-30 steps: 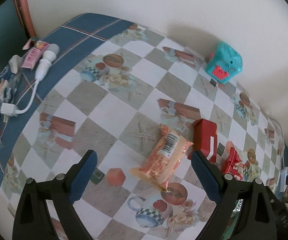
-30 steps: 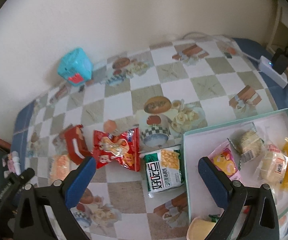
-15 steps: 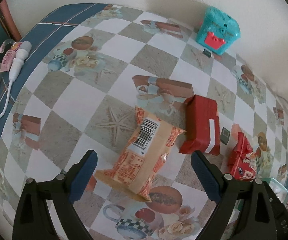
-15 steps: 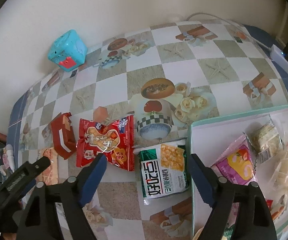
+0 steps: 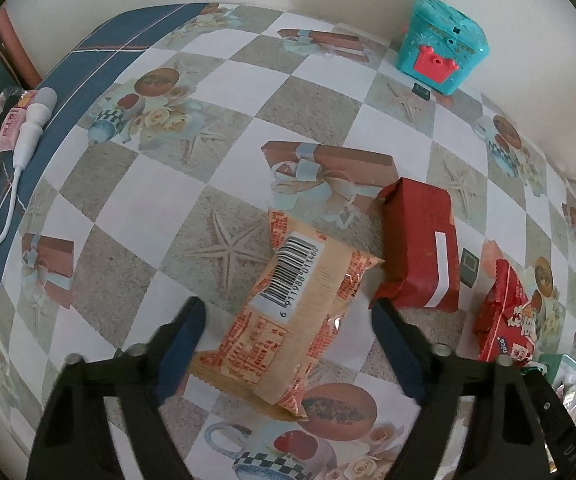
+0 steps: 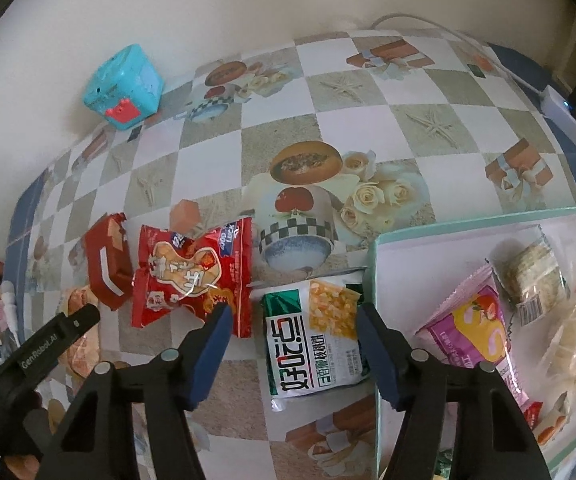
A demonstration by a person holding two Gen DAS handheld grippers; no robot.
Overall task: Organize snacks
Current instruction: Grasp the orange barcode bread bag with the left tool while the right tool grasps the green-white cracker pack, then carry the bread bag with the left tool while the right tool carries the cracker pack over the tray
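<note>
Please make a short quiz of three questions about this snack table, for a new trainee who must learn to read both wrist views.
1. True or false: the green and white packet already lies inside the tray.
2. Which packet lies between the fingers of the left tongs? A) the dark red packet B) the orange packet with the barcode C) the teal toy box
3. Fill in: the pink packet lies inside the ____.

Key: 1. False, it lies on the tablecloth beside the tray, between the closing right tongs. 2. B. 3. tray.
</note>
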